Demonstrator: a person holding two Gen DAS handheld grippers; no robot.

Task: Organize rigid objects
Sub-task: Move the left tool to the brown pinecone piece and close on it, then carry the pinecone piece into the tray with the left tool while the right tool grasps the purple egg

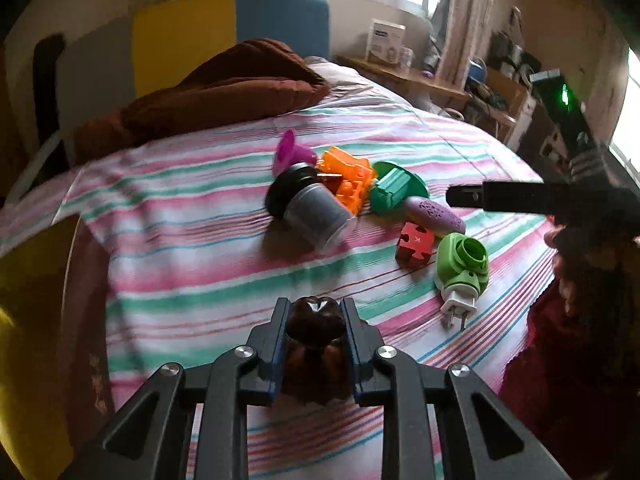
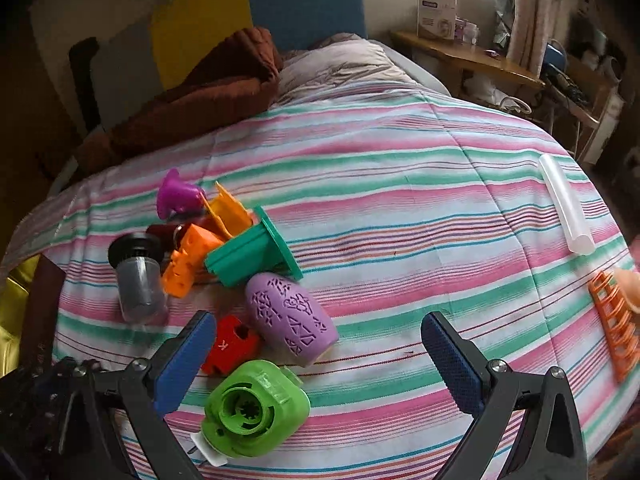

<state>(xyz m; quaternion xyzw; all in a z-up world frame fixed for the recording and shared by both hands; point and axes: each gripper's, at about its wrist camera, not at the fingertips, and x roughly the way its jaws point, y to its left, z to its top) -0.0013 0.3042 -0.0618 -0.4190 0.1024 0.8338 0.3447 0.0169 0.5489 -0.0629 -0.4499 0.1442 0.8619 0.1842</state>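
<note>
Left gripper (image 1: pixel 314 312) is clamped on one dark fluted mould (image 1: pixel 314 322); right gripper (image 2: pixel 320 344) is spread wide. Beside one green plug-in unit (image 2: pixel 256 408): one red block (image 2: pixel 234 346), one purple cylinder (image 2: pixel 290 318).

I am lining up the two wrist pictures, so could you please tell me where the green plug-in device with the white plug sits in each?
Left wrist view: the green plug-in device lies right of centre on the striped bedspread.
Right wrist view: it lies low and left of centre.
Shared landmark: the red puzzle-shaped block just beside it in both.
</note>
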